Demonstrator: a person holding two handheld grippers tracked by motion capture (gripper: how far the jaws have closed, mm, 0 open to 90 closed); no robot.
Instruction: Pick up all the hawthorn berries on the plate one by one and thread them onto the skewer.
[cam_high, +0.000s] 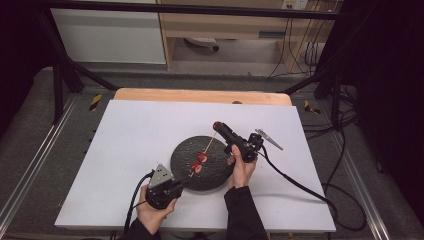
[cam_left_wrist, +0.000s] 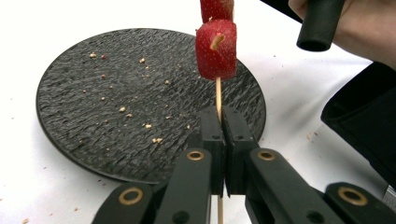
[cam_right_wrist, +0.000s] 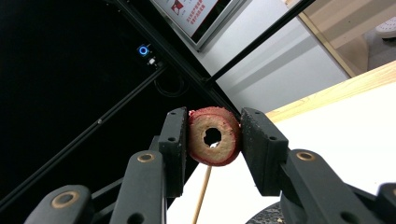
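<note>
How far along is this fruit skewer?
Two red fruit pieces already sit on the wooden skewer, which the left tool clamps above the black plate. In hand: the right tool grips a cored, red-skinned slice near the skewer's tip. It still has to be slid on.

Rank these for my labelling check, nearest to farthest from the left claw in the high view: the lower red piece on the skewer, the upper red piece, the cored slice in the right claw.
1. Lower red piece, just beyond the left claw.
2. Upper red piece, next up the skewer.
3. Cored slice, at the skewer's far tip in the right claw.
</note>
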